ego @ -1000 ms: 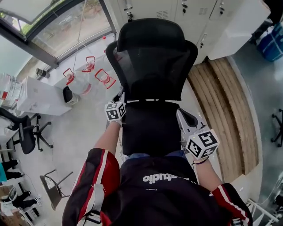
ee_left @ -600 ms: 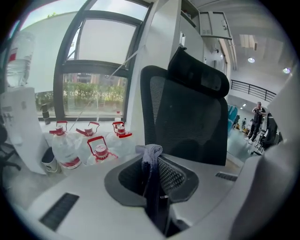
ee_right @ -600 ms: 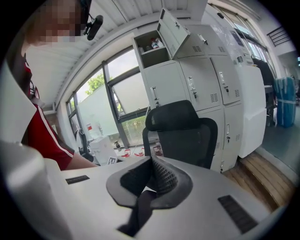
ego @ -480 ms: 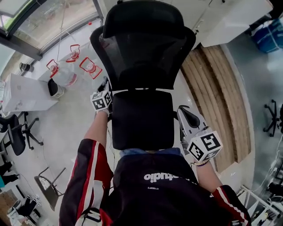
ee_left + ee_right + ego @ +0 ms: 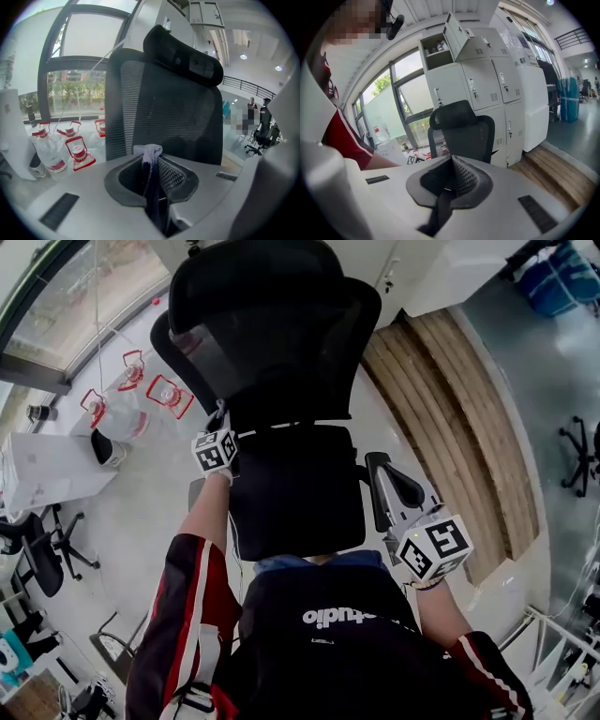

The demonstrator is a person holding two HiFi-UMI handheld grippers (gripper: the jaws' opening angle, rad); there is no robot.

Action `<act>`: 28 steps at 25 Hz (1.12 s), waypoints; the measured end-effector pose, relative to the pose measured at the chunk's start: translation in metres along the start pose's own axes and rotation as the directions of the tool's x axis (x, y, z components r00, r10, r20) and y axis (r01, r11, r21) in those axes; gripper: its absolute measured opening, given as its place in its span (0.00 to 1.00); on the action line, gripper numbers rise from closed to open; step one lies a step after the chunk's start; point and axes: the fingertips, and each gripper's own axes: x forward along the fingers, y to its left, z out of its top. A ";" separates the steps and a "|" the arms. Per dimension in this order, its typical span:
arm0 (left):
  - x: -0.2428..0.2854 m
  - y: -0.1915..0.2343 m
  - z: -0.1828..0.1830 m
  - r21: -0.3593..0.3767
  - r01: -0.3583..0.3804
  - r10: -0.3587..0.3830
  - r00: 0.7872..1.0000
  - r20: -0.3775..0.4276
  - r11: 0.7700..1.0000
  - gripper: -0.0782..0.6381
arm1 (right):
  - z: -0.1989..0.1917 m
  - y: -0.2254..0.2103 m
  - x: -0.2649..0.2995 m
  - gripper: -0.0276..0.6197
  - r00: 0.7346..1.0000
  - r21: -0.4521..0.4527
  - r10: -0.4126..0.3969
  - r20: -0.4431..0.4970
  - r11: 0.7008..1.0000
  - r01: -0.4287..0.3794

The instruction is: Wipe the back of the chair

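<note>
The left claw [image 5: 221, 424] is clamped on a cloth [image 5: 148, 151], a pale tuft of which sticks out past the jaw tips. It sits at the lower left edge of the chair's back [image 5: 272, 343], just where the back meets the seat [image 5: 295, 488]. In the left gripper view the mesh back rises straight ahead of the cloth and fills most of the frame. It is very near, though I cannot tell whether cloth and mesh touch. The back's long axis runs up and away from the person toward the headrest [image 5: 185, 54], so a wipe would likely travel upward or sweep rightward across the mesh from this corner. The right claw [image 5: 392, 486] is closed with nothing between its jaws. It hangs beside the seat's right edge, farther from the back, which shows smaller and straight ahead in its own view. The cloth-bearing left claw is clearly the nearer one.
</note>
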 end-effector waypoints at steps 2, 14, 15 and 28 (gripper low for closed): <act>0.009 -0.023 0.001 0.013 0.030 -0.030 1.000 -0.008 0.999 0.20 | 0.001 -0.009 -0.007 0.07 1.000 0.012 -0.017 0.008 1.000 0.017; 0.072 -0.188 -0.007 0.098 0.260 -0.253 0.965 -0.074 0.961 0.20 | -0.005 -0.068 -0.055 0.07 0.983 0.102 -0.173 0.052 0.981 0.167; 0.077 -0.203 -0.008 0.104 0.279 -0.272 0.959 -0.081 0.955 0.20 | -0.007 -0.074 -0.062 0.07 0.980 0.111 -0.194 0.054 0.976 0.187; 0.092 -0.370 -0.020 0.160 0.498 -0.481 0.867 -0.131 0.853 0.20 | -0.042 -0.120 -0.144 0.07 0.923 0.199 -0.381 0.048 0.910 0.364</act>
